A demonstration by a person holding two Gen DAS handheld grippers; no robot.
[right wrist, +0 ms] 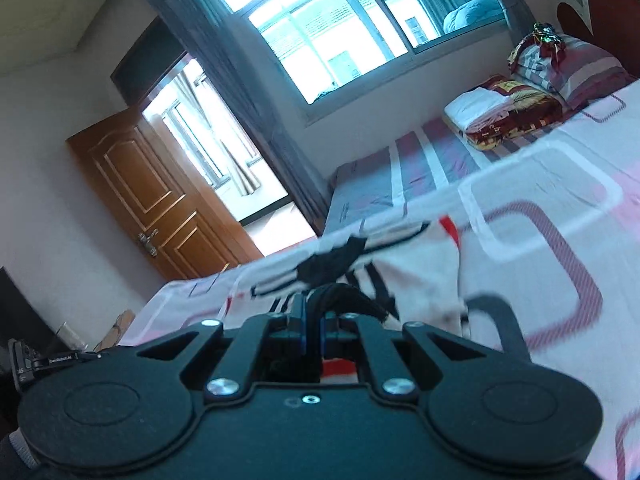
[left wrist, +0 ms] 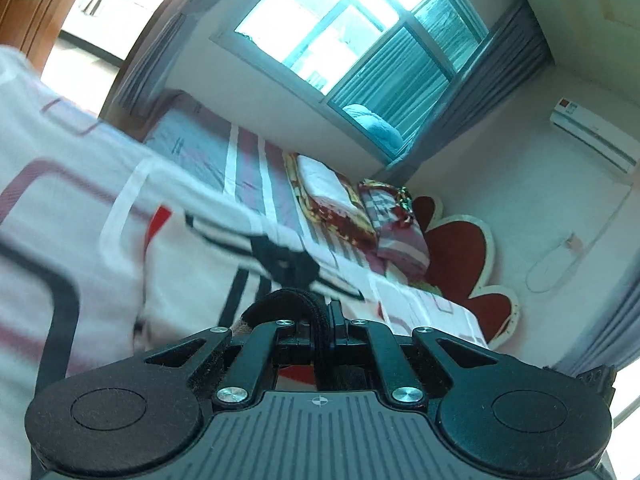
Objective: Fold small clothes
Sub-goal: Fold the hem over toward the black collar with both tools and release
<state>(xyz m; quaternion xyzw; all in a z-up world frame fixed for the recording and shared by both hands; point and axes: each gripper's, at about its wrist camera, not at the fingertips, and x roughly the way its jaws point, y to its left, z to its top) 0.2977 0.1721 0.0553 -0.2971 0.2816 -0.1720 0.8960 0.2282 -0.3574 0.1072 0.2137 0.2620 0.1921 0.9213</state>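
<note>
My left tool (left wrist: 326, 320) is tipped over so the room runs diagonally in its view; its jaws are pinched shut on a dark band of the garment (left wrist: 192, 264), a white piece with black stripes and a red patch. My right tool (right wrist: 312, 312) leans the other way, low over the bed (right wrist: 560, 216), and its jaws are likewise closed on a bunch of black fabric from the same garment, which lies on the patterned bedspread just ahead of both tools. Further up the bed I see folded blankets (right wrist: 508, 108) and a pillow (right wrist: 576, 68) against the red headboard (left wrist: 460, 248). Beyond them is the window (right wrist: 340, 28), and off to my right tool's left a wooden door (right wrist: 160, 196).
</note>
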